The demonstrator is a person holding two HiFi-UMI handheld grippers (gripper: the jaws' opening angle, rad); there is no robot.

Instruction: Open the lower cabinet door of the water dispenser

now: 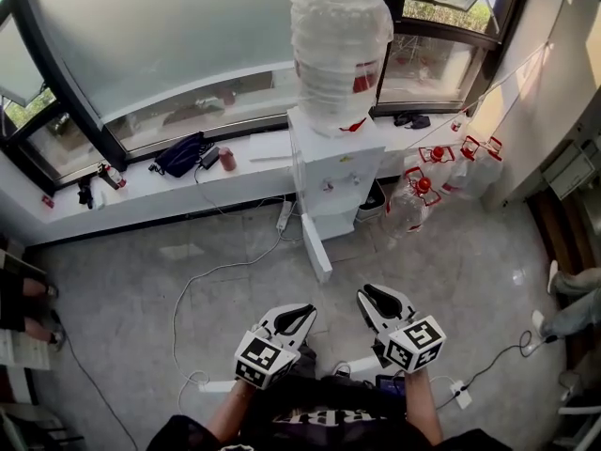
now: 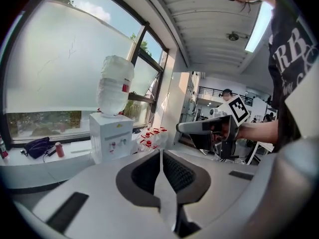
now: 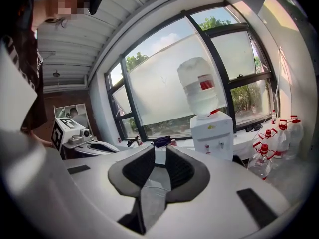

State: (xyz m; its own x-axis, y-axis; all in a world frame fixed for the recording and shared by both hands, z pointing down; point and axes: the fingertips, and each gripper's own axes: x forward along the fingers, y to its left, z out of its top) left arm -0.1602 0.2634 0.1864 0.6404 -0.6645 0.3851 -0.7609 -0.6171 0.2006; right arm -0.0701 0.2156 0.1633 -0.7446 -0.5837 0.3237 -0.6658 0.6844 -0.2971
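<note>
Window: frosted pane in a dark frame, behind everything.
Floor: pale stone tiles with white cables trailing across.
Window ledge: white, running along under the window.
Water dispenser: white, standing against the ledge, well ahead of both grippers.
Bottle: upside down on top of the dispenser, wrapped in clear film.
Lower cabinet door: standing open, swung out over the floor toward the person, with a dark cabinet opening to its right.
Jugs: clear with red caps, clustered right of the dispenser.
Left gripper: low in the head view, jaws together, holding nothing.
Right gripper: beside the left one, jaws a narrow slit apart, nothing between them.
Bag: dark, lying on the ledge left of the dispenser.
Can: red, just right of the bag.
</note>
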